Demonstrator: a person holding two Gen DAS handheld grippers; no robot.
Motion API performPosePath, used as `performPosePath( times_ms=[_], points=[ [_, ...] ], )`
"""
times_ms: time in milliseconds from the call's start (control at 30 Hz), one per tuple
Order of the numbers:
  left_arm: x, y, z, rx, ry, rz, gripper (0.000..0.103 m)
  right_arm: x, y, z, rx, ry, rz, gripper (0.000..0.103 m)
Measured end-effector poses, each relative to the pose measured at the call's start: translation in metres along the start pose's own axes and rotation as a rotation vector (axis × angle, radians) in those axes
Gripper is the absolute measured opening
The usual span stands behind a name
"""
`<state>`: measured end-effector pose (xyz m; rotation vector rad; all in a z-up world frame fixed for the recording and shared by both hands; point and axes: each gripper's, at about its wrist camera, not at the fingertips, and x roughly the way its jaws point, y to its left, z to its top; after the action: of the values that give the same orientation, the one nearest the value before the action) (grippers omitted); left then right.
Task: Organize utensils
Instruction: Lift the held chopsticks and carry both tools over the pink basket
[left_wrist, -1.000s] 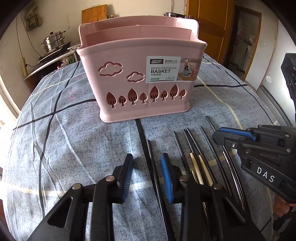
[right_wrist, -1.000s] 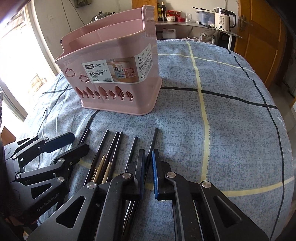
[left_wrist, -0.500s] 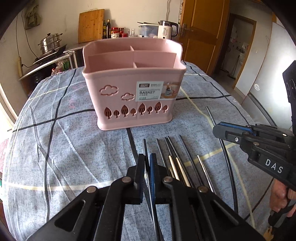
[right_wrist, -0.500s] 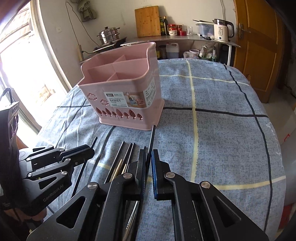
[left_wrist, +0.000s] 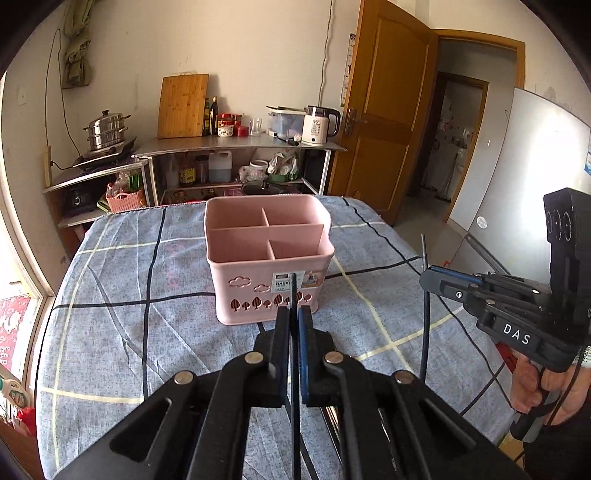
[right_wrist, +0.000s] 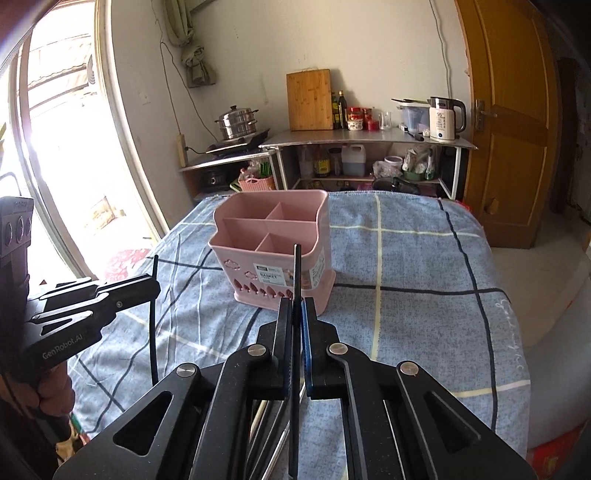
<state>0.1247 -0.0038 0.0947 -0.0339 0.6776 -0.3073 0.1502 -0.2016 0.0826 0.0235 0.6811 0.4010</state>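
Both our grippers have risen off the blue checked tablecloth (left_wrist: 110, 295) since earlier. Our left gripper (left_wrist: 294, 314) and right gripper (right_wrist: 297, 306) each stand clamped on one thin dark chopstick (left_wrist: 293, 291), held before the pink four-compartment plastic basket (left_wrist: 269, 258).

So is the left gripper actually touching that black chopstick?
Touching. The left wrist view shows the left gripper shut on the black chopstick, pads pressed against both sides.

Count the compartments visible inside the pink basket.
4: in the pink basket, two at the back, left and right, one long across the middle, one front right; none seems hidden.
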Motion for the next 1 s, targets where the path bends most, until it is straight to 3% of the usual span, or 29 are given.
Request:
performPosePath(
  times_ms=[600,1000],
  points=[
    [-0.022,0.013,0.042,-0.009,-0.076,-0.017,0.004,-0.026,0.008,0.036,-0.029,-0.104,0.02,0.005],
    [-0.039,0.019,0.109,-0.003,-0.15,-0.016,0.004,-0.028,0.022,0.092,-0.043,-0.189,0.062,0.005]
  ],
)
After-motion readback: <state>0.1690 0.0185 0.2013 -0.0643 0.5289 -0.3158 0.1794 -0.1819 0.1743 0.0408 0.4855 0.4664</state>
